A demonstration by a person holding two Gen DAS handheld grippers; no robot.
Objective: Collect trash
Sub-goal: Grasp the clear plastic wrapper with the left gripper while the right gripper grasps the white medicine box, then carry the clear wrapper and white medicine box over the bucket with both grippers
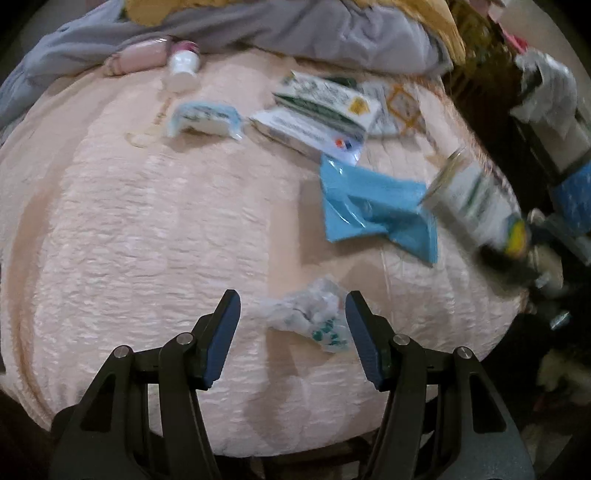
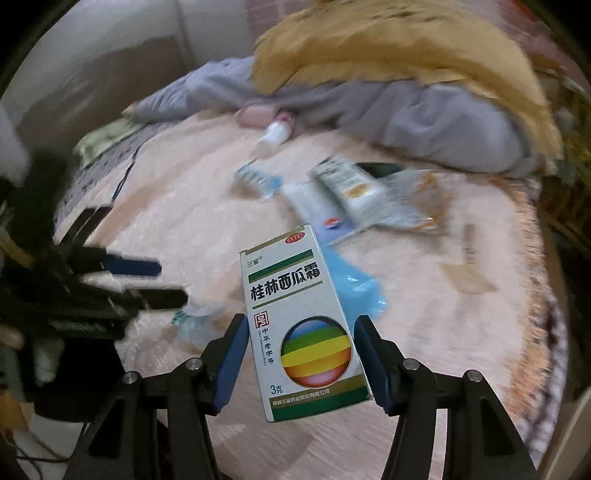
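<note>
Left gripper point(image 1: 291, 310) angled down over a pink textured bedcover point(image 1: 147, 240); jaws stand apart, holding nothing. Crumpled white wrapper with green print point(image 1: 310, 314) lies on the cover between the two jaws, closer to the right-hand one; contact with either jaw not clear. Beyond the jaws and to their right: a blue plastic bag point(image 1: 373, 206), flat on the cover. Farther ahead, a white and green packet point(image 1: 321, 107) on top of other flat packaging, a small blue-edged wrapper point(image 1: 207, 120) to its left, and a white bottle point(image 1: 181, 70) lying near the grey bedding point(image 1: 295, 29). Right gripper point(image 2: 300, 350) holds a white and green medicine box point(image 2: 301, 321) with a striped ball printed on its face; jaws closed onto its two long sides, box lifted off the cover, top end pointing away from the jaws. Same box shows blurred at the right edge of the left wrist view. Left gripper also visible, blurred, left of the right jaws, above the crumpled wrapper.
</note>
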